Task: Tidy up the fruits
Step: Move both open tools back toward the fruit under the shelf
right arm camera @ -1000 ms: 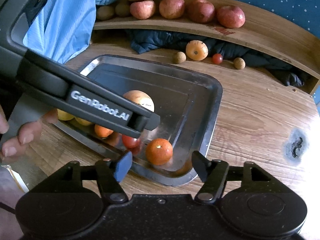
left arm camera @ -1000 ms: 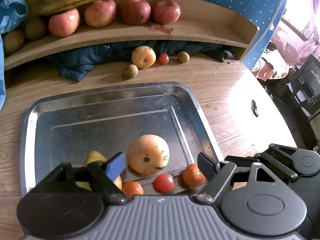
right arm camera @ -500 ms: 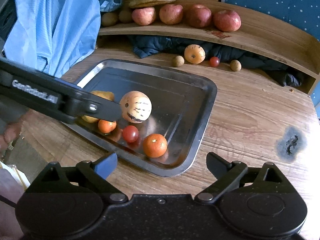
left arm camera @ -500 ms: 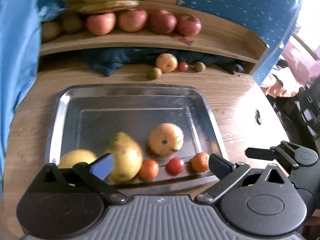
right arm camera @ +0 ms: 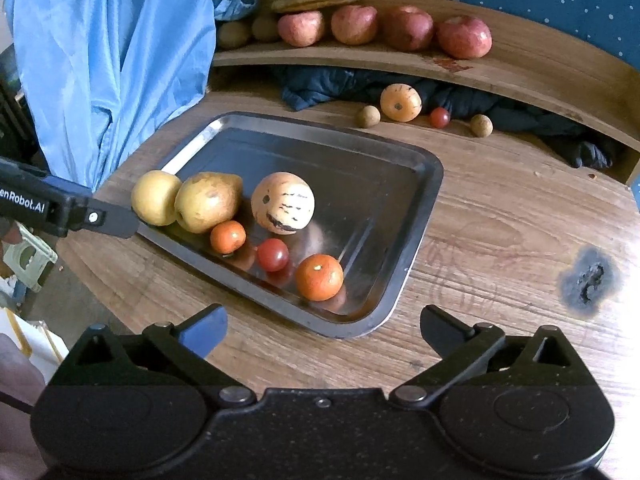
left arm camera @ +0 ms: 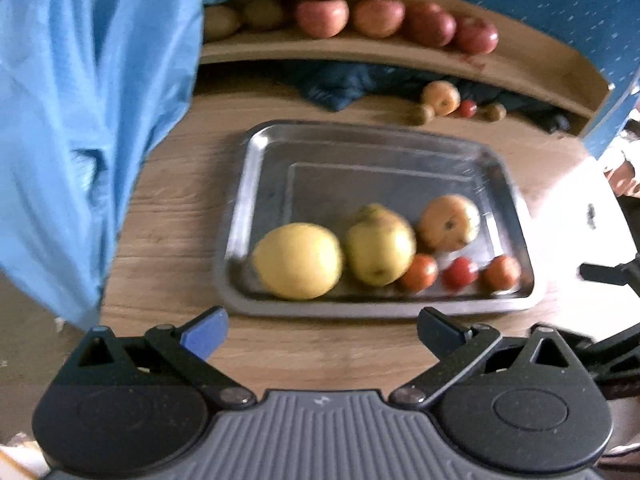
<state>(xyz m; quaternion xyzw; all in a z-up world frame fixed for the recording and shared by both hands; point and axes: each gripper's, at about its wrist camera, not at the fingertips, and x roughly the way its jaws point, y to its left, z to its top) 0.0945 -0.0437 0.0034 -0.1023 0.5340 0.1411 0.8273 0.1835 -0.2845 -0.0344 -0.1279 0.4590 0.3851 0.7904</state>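
Both jaws wide, empty: left gripper [left arm camera: 322, 330] and right gripper [right arm camera: 323, 330] hover over wooden counter [right arm camera: 500, 240], just short of rectangular metal tray [right arm camera: 424, 216]. Tray's near edge holds yellow round fruit [right arm camera: 155, 197], yellow-brown pear [right arm camera: 207, 201], speckled orange-yellow fruit [right arm camera: 283, 203], two small oranges, red cherry tomato [right arm camera: 272, 254].

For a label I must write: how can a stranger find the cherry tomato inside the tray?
Look at the metal tray on the wooden table. Along its near edge lie three small round fruits; the cherry tomato is the middle one, dark red and smallest, between two orange tangerines.
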